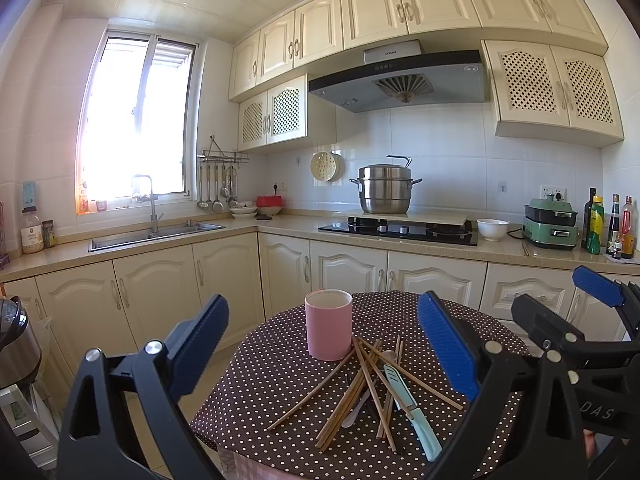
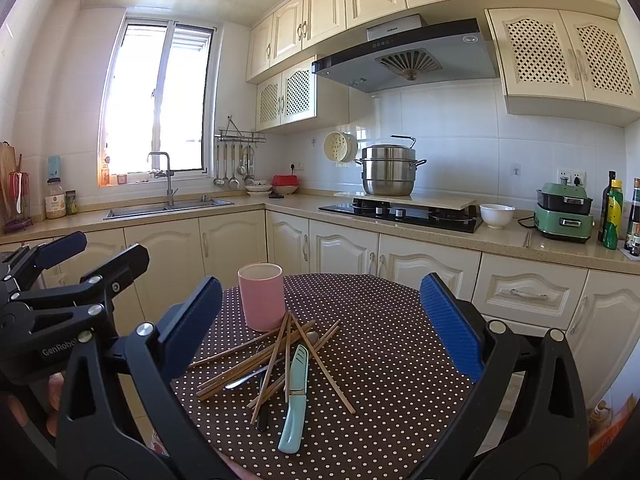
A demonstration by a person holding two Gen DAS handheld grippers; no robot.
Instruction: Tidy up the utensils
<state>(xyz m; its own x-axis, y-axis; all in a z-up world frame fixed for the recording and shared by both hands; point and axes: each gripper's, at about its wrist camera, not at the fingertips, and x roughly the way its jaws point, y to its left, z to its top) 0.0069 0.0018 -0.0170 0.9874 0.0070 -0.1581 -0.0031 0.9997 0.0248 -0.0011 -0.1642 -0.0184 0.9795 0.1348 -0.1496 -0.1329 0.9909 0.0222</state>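
A pink cup (image 1: 328, 325) (image 2: 262, 297) stands upright on a round table with a brown polka-dot cloth (image 1: 280, 380) (image 2: 384, 360). In front of it lies a heap of wooden chopsticks (image 1: 352, 392) (image 2: 256, 364), a metal spoon (image 1: 356, 412) (image 2: 244, 379) and a light blue sheathed knife (image 1: 408, 404) (image 2: 295, 400). My left gripper (image 1: 324, 344) is open and empty, held above the table's near edge. My right gripper (image 2: 320, 328) is open and empty too, beside the left one. Each gripper shows at the edge of the other's view.
Behind the table runs an L-shaped kitchen counter with a sink (image 1: 156, 236), a gas hob with a steel pot (image 1: 386, 190), a white bowl (image 1: 493, 229), a green appliance (image 1: 551, 224) and bottles (image 1: 608, 224). A rice cooker (image 1: 16, 344) stands at the left.
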